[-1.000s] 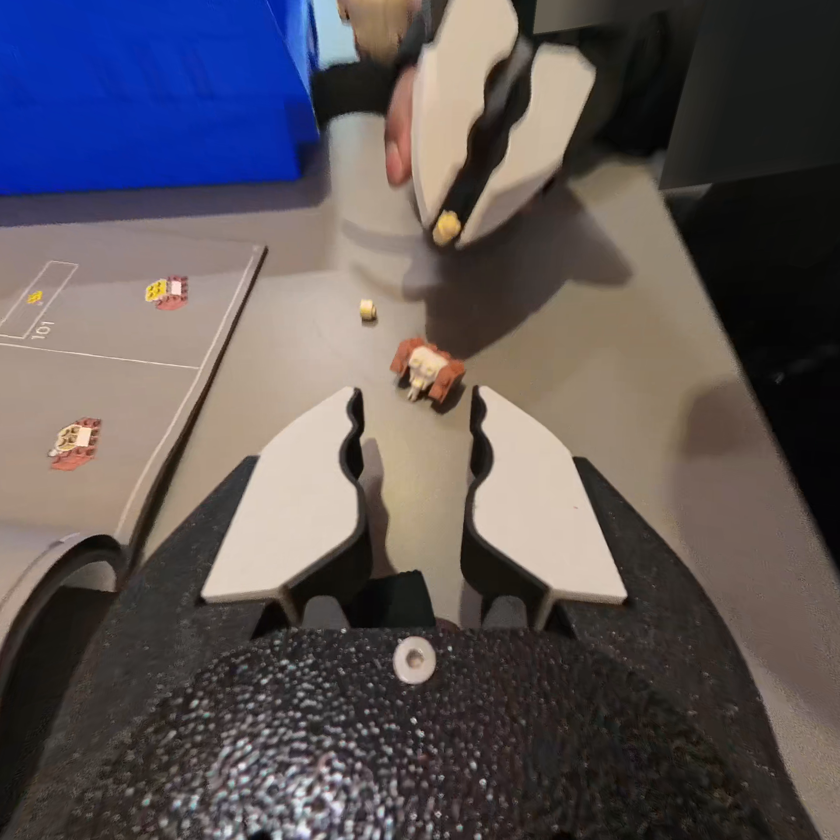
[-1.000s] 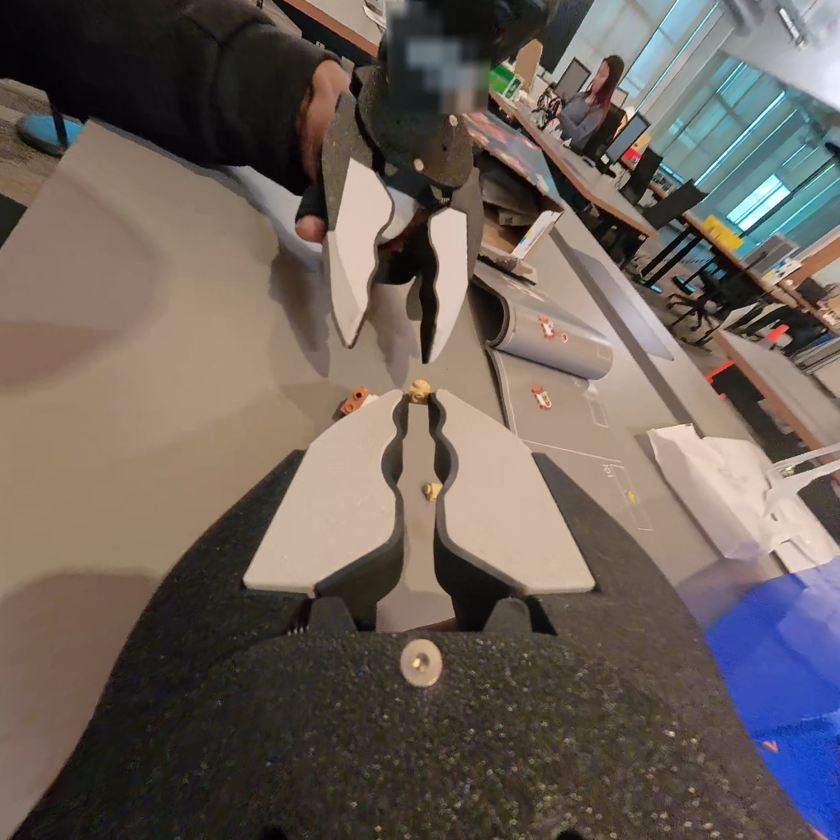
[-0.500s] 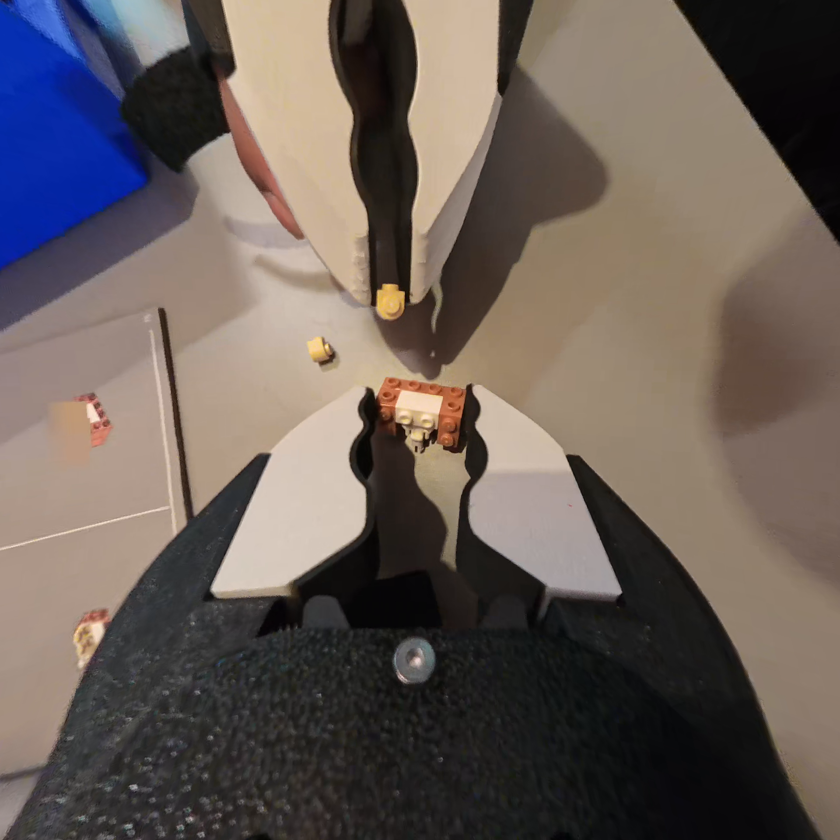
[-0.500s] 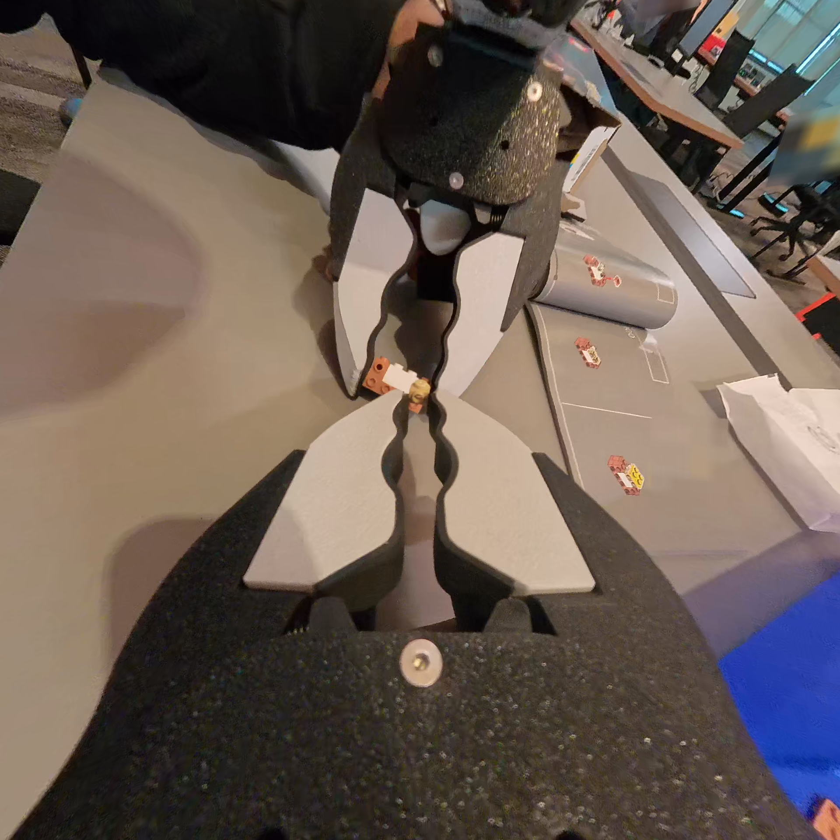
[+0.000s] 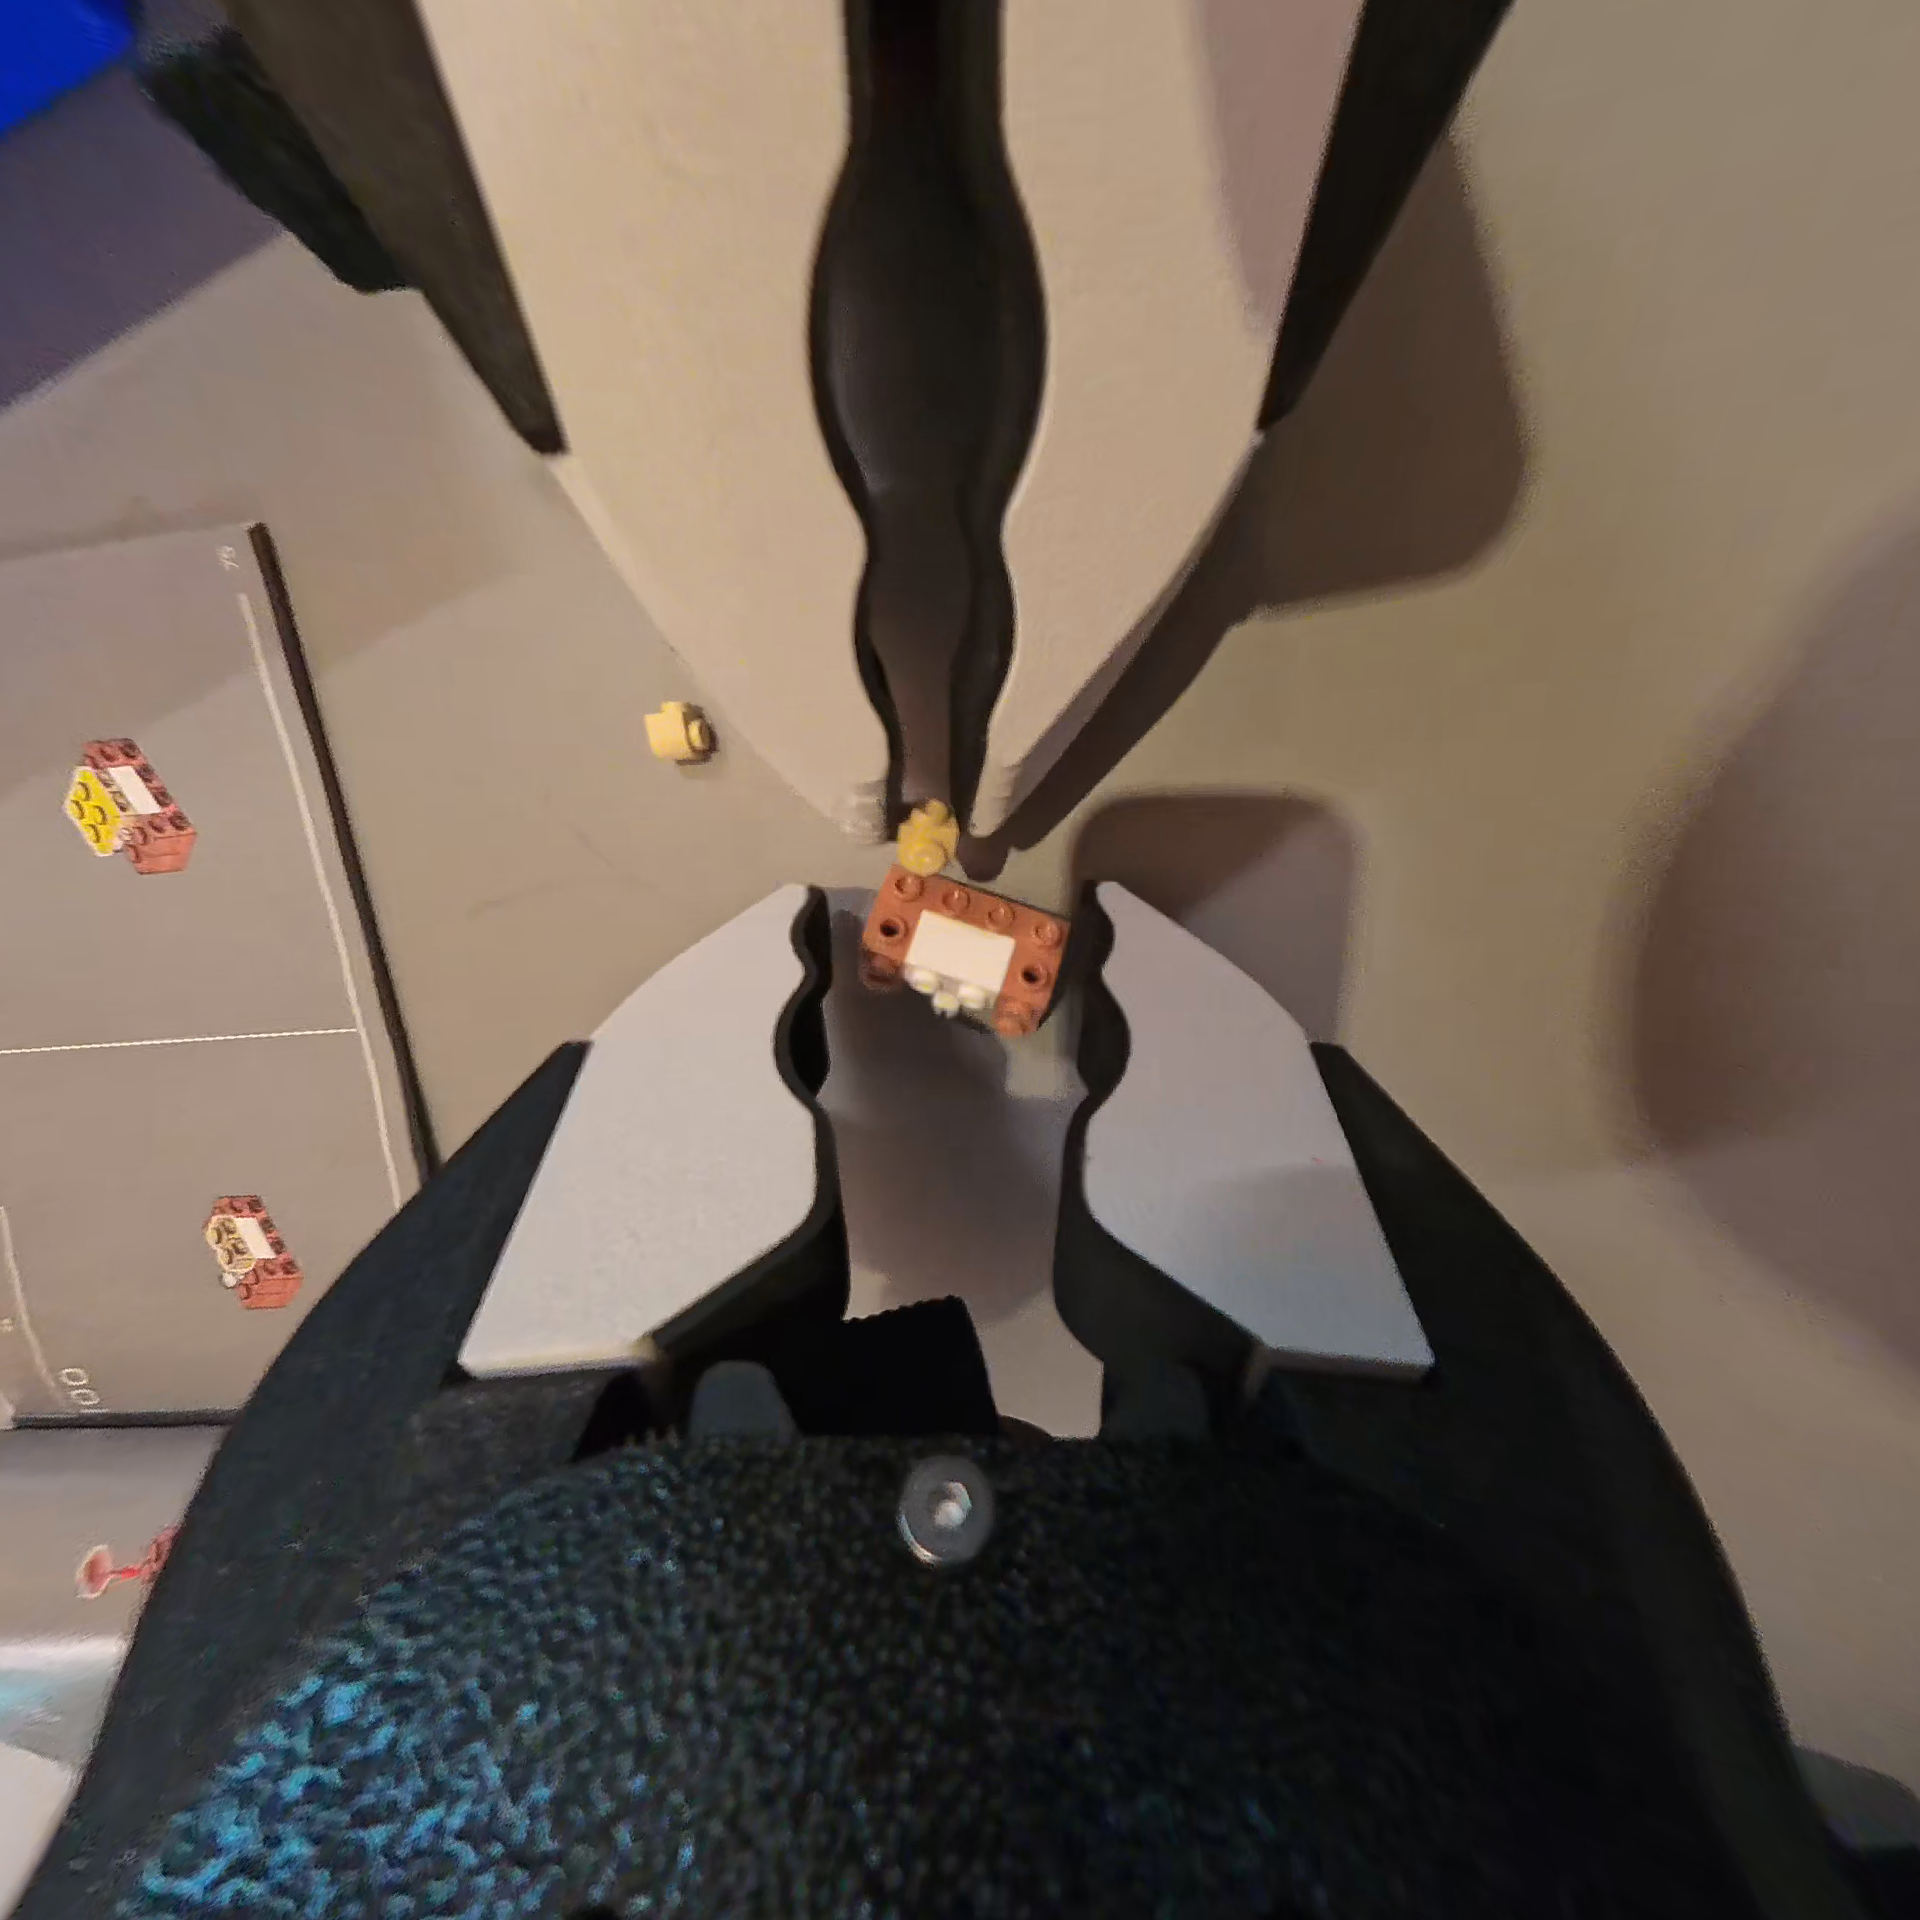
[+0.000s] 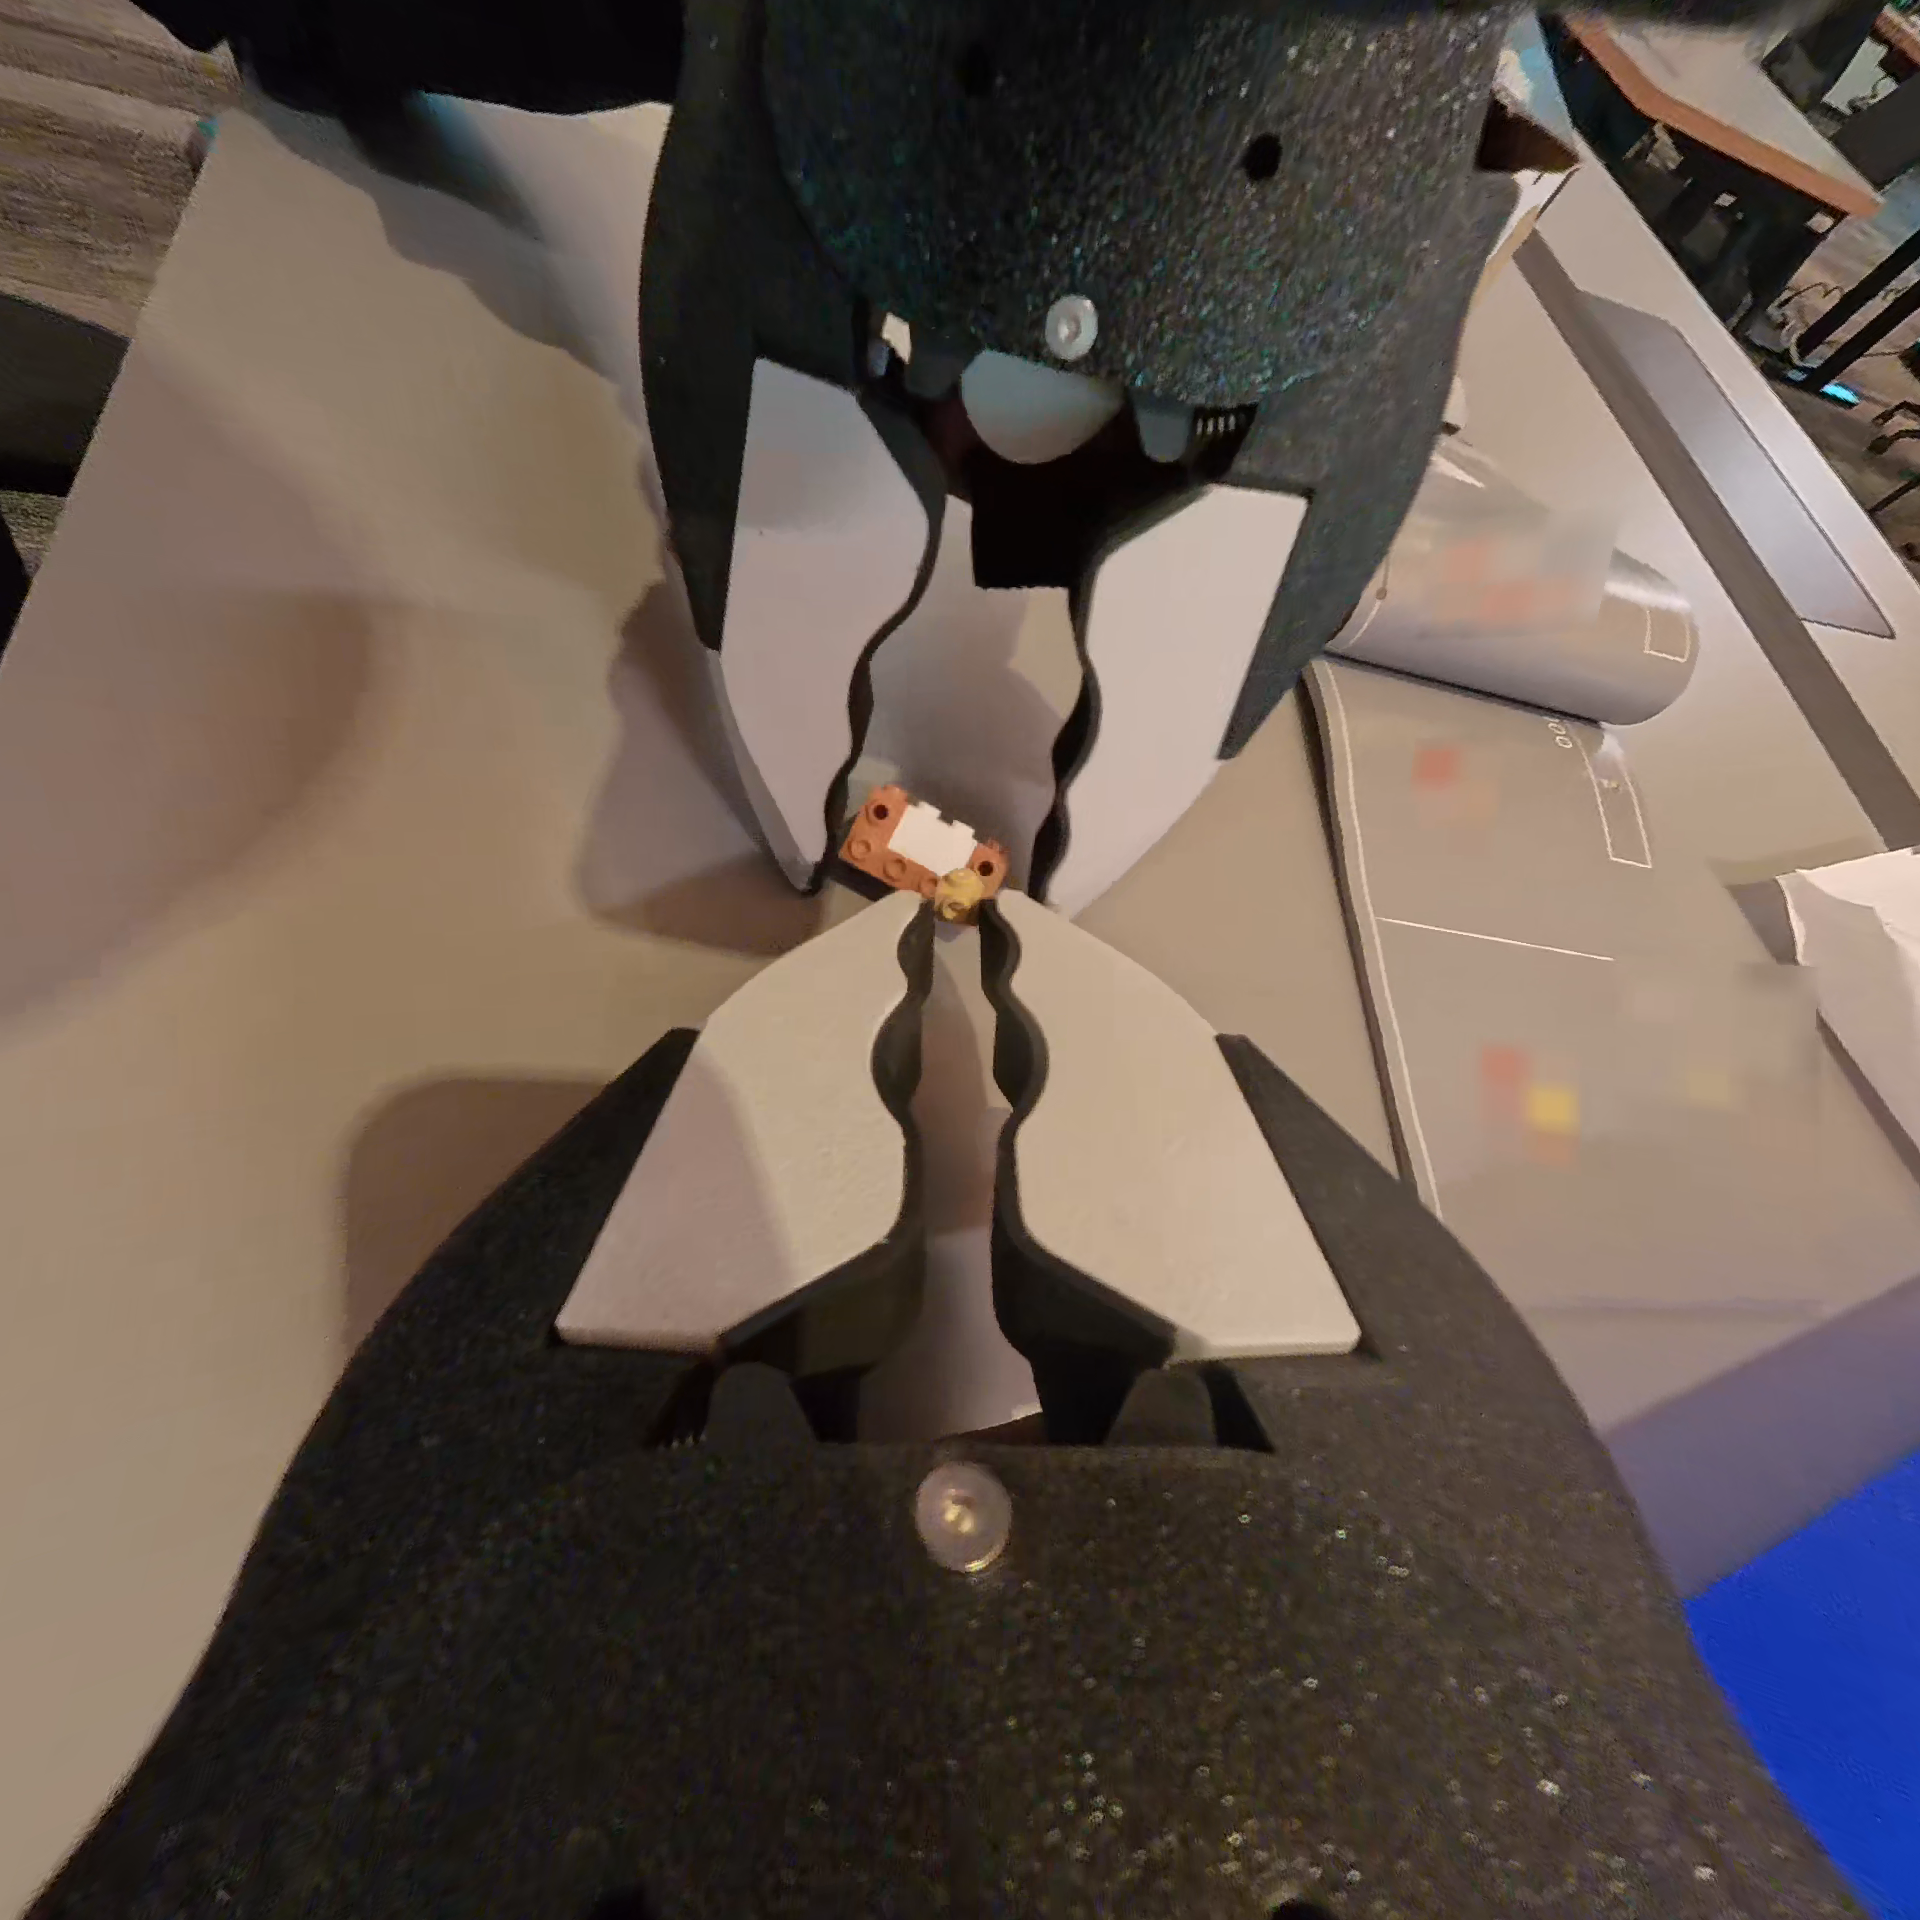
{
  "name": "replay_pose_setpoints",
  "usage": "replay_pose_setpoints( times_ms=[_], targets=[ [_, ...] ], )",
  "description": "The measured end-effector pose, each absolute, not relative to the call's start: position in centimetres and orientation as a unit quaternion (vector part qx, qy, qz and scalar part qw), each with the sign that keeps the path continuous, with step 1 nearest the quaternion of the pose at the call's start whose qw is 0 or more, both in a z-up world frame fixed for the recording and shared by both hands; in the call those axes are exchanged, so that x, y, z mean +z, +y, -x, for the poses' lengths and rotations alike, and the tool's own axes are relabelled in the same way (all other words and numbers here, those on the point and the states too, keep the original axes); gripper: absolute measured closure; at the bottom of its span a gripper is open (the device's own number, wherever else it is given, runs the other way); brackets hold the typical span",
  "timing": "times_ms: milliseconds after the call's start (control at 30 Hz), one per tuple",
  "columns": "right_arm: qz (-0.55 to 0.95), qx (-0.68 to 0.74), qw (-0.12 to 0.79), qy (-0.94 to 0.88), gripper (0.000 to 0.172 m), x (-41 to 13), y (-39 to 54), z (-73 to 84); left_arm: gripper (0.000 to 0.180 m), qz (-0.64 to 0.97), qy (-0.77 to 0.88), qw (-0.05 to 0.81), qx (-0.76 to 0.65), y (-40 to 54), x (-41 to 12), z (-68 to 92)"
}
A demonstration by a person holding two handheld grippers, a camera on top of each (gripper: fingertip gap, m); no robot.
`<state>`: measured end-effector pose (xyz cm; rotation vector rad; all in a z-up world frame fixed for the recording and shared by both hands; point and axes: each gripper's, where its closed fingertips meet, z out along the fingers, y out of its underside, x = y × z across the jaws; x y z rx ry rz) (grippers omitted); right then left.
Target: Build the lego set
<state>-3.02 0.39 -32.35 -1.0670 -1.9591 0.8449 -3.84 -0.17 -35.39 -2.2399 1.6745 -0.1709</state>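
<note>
Grey tabletop fills both wrist views, with desks and chairs of an office seen dimly beyond it in the right wrist view. On it an open instruction booklet is spread, printed with pictures of small brick models, and a crumpled white paper lies past its edge; a blue container is glimpsed at the corner.

A small brown brick assembly with a white piece on top is seen between the fingers of the left gripper, whose jaws are spread — a gap is visible on both sides in the left wrist view, so nothing is clamped. A tiny tan round piece is pinched at the very fingertips of the right gripper, the jaws being pressed nearly together upon it; the piece is held just at the assembly's near edge. A second tan piece is left loose on the table — near the booklet's edge.
</note>
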Motion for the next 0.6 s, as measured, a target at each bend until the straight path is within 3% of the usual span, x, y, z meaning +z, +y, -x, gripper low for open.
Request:
replay_pose_setpoints(
  times_ms=[400,600],
  targets=[
    [0.456,0.356,0.321,-0.75,0.164,-32.6,0.2,3.6,0.129,0.794,0.559,0.203,-0.123,-0.6,-34.8,5.1],
    [0.474,0.3,0.302,-0.771,0.164,-34.2,0.4,4.0,0.131,0.802,0.546,0.21,-0.118,-0.4,-35.4,6.5]
  ],
)
